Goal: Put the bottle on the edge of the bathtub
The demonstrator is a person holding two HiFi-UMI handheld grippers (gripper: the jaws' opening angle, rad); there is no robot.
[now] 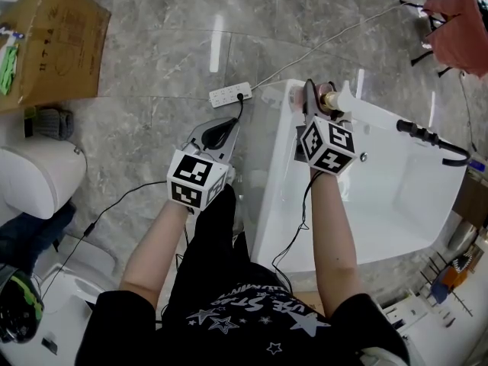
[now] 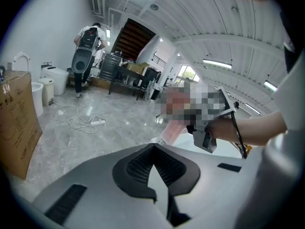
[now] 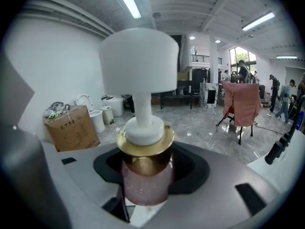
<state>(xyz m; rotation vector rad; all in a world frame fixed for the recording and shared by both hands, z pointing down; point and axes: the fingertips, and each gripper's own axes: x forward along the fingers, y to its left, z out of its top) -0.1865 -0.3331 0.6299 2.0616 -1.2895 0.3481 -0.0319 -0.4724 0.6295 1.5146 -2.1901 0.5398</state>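
A pump bottle [image 3: 145,185] with a pink body, gold collar and white pump head stands upright between the jaws of my right gripper [image 3: 143,194], which is shut on its body. In the head view this gripper [image 1: 316,104] holds the bottle [image 1: 336,99] over the near left corner of the white bathtub [image 1: 272,139], at its rim. My left gripper [image 1: 216,133] hangs over the grey floor just left of the tub; its jaws are together with nothing between them. In the left gripper view the pink bottle [image 2: 172,133] shows ahead, partly behind a mosaic patch.
A white power strip [image 1: 230,94] and its cables lie on the floor by the tub's corner. A black hand shower [image 1: 431,139] rests on the tub's far rim. A cardboard box [image 1: 49,40] and a toilet [image 1: 38,178] stand at the left, and a pink cloth [image 1: 461,25] hangs at the top right.
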